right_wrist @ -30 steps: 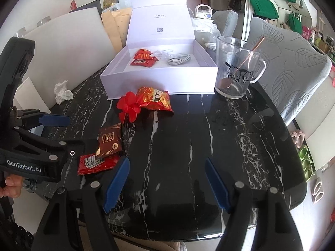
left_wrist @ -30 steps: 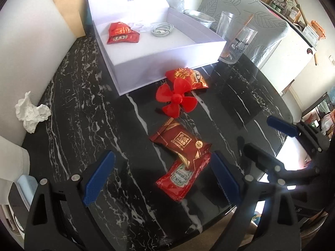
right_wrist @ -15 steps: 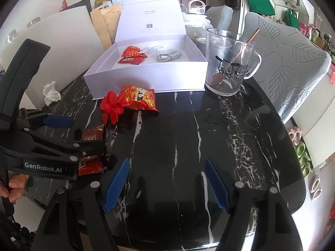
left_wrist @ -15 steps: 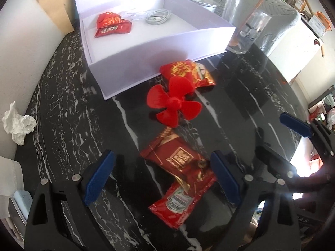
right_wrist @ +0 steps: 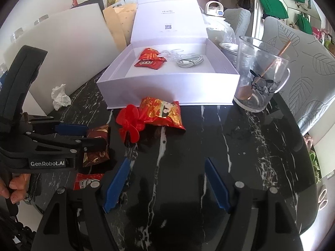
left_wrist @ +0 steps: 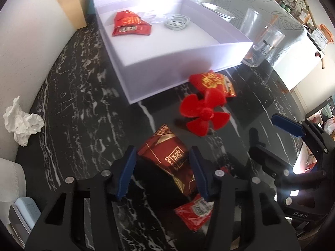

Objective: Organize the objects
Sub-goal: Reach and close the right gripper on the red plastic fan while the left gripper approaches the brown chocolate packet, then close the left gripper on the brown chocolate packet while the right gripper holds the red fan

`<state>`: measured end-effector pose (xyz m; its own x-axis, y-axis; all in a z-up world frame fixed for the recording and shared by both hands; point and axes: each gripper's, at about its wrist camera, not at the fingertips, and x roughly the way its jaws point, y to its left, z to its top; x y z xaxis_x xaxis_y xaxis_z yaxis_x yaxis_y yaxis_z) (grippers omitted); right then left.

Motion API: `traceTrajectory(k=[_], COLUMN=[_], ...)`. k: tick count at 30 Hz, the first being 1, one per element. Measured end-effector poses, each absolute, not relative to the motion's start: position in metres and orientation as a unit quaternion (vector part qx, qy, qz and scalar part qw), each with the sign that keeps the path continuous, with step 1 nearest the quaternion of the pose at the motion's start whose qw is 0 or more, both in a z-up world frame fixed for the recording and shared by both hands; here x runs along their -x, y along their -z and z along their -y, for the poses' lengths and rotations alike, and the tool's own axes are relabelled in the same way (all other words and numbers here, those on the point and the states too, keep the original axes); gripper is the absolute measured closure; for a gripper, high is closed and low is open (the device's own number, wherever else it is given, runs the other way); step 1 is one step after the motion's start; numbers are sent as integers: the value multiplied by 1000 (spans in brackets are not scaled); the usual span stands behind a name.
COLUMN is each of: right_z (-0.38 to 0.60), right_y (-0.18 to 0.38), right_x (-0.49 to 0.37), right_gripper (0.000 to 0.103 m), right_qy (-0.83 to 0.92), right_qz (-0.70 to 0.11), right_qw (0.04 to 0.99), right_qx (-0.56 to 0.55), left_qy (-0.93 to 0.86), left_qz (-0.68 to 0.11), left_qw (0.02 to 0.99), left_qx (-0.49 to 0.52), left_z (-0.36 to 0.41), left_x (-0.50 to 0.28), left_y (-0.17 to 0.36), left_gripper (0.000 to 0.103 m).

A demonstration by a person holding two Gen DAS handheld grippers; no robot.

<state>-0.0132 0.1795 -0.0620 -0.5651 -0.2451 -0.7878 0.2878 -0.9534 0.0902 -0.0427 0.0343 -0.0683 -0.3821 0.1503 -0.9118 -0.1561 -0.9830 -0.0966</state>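
Left gripper (left_wrist: 162, 168) jaws are closing around the chocolate packet (left_wrist: 168, 163), probably bound for the white box (left_wrist: 167, 67); right gripper (right_wrist: 167, 183) fingers spread, empty

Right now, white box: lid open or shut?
Open. The white box has its lid standing upright at the back, with red packets and a coiled cable visible inside.

a crumpled white tissue (left_wrist: 22, 121) lies at the tabletop's left edge. a glass mug (right_wrist: 260, 77) holding a spoon (right_wrist: 266, 71) stands near the far right edge, before a leaf-patterned chair (right_wrist: 303, 79).
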Motion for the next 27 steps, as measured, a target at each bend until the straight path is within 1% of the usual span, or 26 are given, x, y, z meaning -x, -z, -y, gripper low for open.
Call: traceTrajectory(k=[10,14,17,18,19,20,22,23,24,26,27], right_z=[-141,-129,-126,-125,-125,-125,-124,-124,-125,-127,-128], right_y=[68,73,76,79,81,81,82,82,82,82,82], right_x=[35,44,52,55,58,59,61,61,61,60,59], right_gripper=[28,28,31,33,39,41,55,58,66,72,71], right_qy=[880,880,877,875,872,874,876,876,876,873,872], right_qz=[-20,-20,-8,-2,4,8,8,8,8,13,16], right_qw=[193,194,200,199,197,193,190,189,189,196,199], right_qx=[-433,-434,-437,-442,-448,-445,-444,-444,-445,-446,-447], left_qy=[-830,-832,-831,-831,-831,-831,-831,-831,-832,-832,-833], left_qz=[8,11,12,12,13,13,13,13,13,12,11], left_qw=[70,68,69,69,70,70,69,69,68,66,65], left_qx=[554,551,552,552,552,552,552,551,551,550,549], left_z=[3,11,15,16,17,17,17,18,18,18,17], left_x=[41,40,38,38,38,38,38,38,38,37,37], left_y=[68,68,69,69,69,69,70,70,70,71,71], left_gripper=[52,52,52,52,52,52,52,52,52,52,52])
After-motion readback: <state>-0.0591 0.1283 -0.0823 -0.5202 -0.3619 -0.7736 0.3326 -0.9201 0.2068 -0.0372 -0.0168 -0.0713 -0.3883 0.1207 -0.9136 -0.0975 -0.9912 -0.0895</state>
